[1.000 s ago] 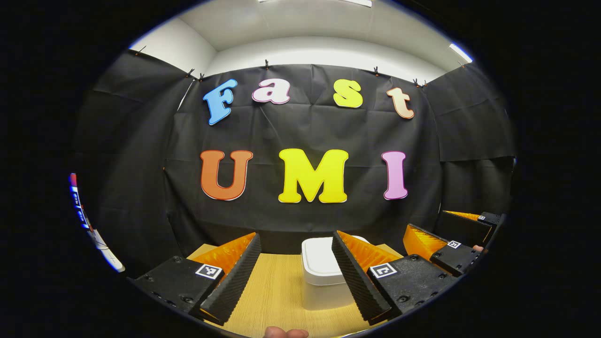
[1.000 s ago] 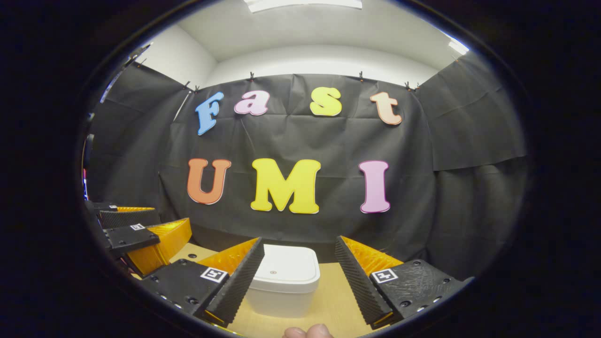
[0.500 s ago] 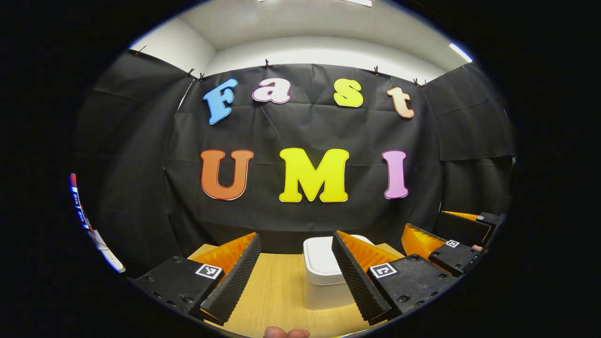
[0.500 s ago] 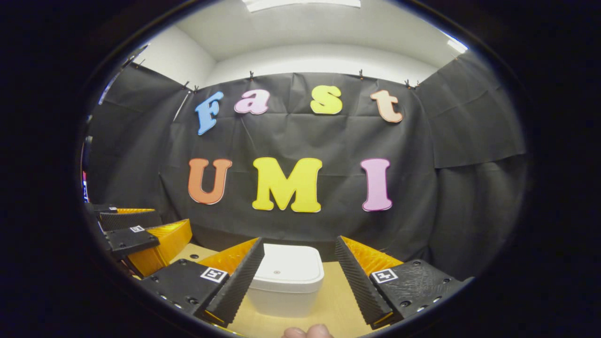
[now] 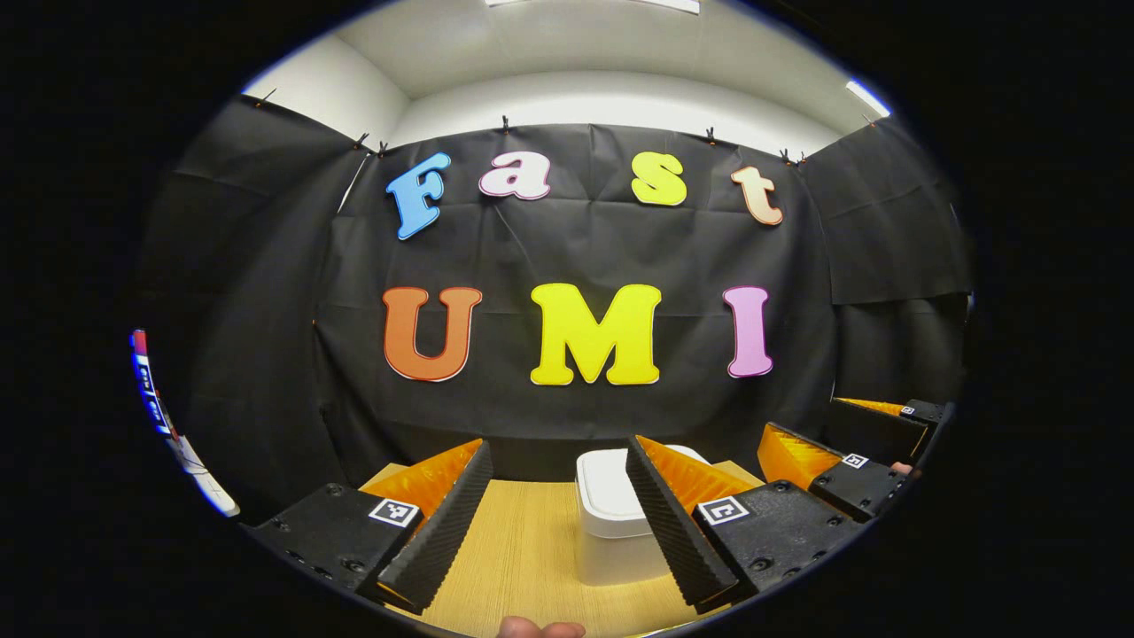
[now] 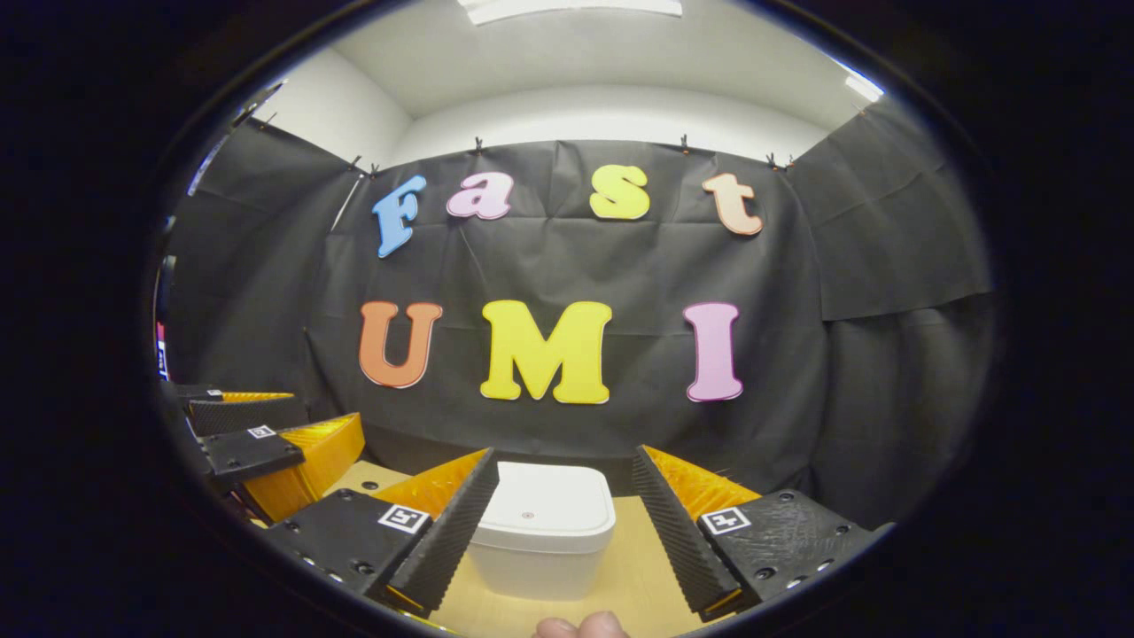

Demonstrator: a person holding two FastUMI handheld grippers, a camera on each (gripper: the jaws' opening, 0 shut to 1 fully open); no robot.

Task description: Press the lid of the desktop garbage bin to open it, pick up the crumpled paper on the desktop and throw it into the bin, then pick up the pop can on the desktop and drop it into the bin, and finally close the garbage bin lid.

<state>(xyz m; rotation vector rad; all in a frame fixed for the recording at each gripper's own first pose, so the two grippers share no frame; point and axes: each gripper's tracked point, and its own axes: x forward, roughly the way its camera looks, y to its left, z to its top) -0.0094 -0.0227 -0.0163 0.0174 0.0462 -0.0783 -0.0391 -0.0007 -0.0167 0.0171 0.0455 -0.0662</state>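
My left gripper (image 5: pixel 554 523) hangs above the wooden table (image 5: pixel 523 558) with its jaws spread wide and nothing between them, the white garbage bin (image 5: pixel 607 523) standing ahead with its lid shut, partly behind the right-hand finger. My right gripper (image 6: pixel 558 532) is just as wide and empty, and in its view the bin (image 6: pixel 540 532) sits between the two fingers, a little farther off. I see the right gripper (image 5: pixel 850 452) beside the left one in the left gripper view.

Small shifts only: in left gripper view the bin (image 5: pixel 607 523) sits a touch further right vs 1 s ago, tucked closer behind the finger. In right gripper view bin (image 6: pixel 540 532) slides slightly right too, lid looks a bit nearer.
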